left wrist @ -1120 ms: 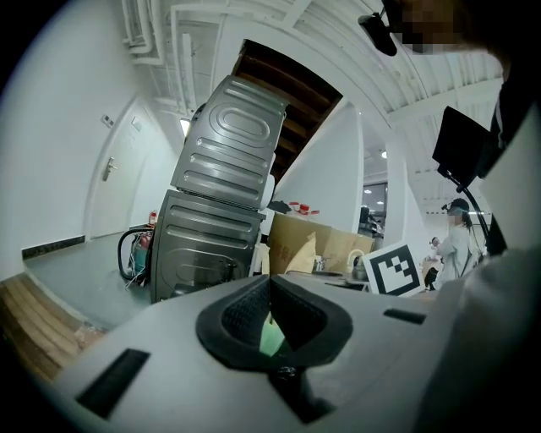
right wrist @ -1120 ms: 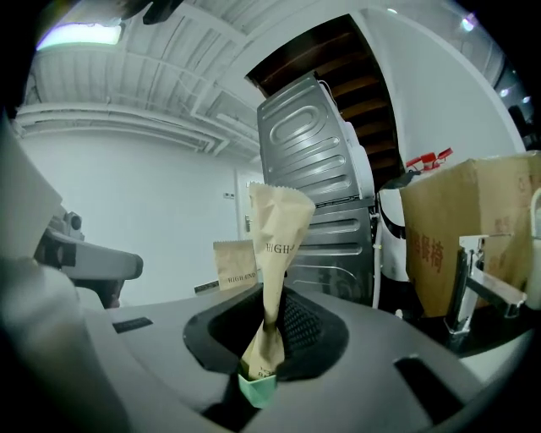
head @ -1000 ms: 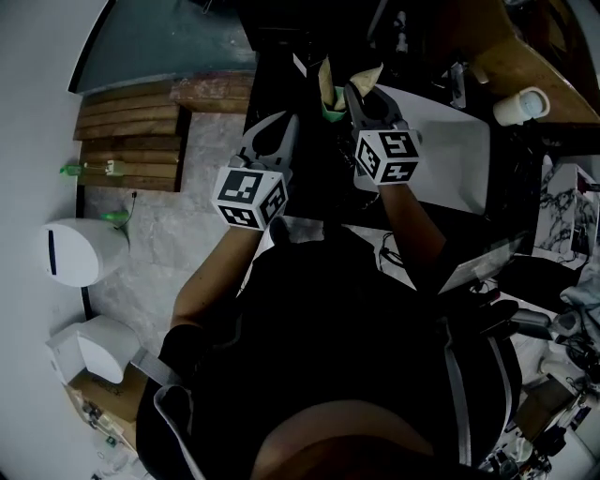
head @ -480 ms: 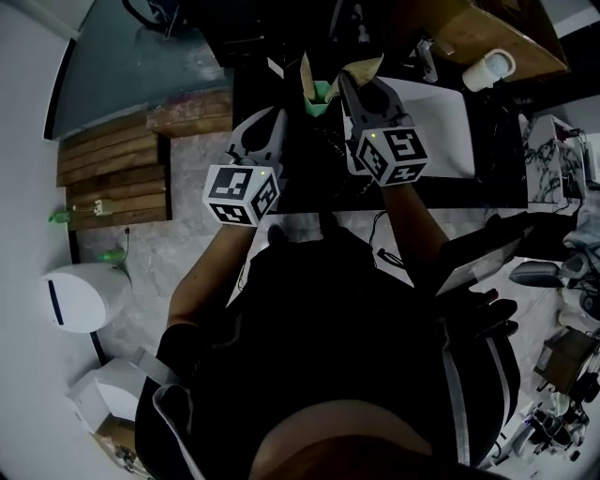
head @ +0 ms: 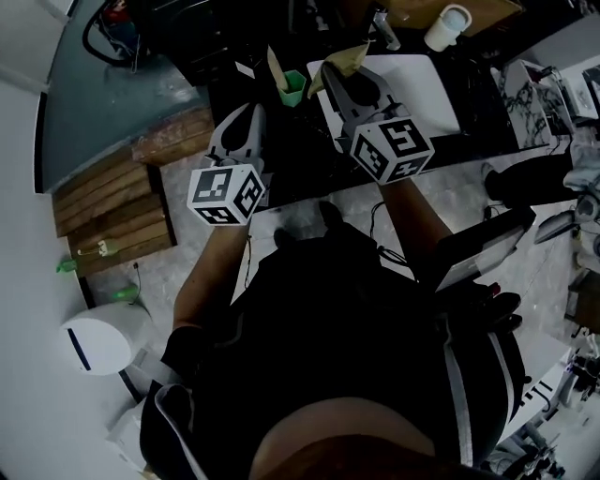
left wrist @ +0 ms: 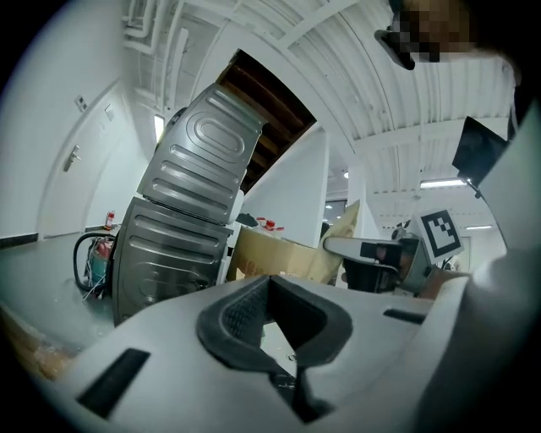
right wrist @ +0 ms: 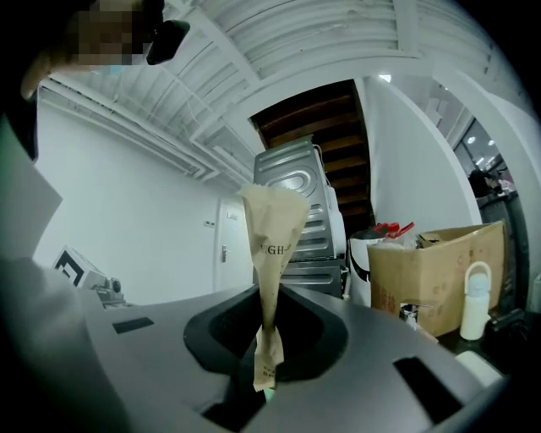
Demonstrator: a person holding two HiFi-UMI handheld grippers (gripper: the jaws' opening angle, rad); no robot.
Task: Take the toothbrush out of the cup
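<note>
A toothbrush in a tan paper wrapper stands upright between the jaws of my right gripper, which is shut on its lower end. In the head view the right gripper holds this wrapped toothbrush just right of the green cup and clear of it. A second paper-wrapped piece sticks up out of the cup. My left gripper hovers left of the cup, shut and empty. In the left gripper view its jaws are closed, with nothing between them.
A white basin lies behind the right gripper, with a white cup beyond it. Wooden boards and a white bin lie on the floor at left. A grey metal appliance and a cardboard box stand ahead.
My right gripper has risen with the wrapped toothbrush, which now stands apart from the green cup. The left gripper has lifted a little. The head view has swung.
</note>
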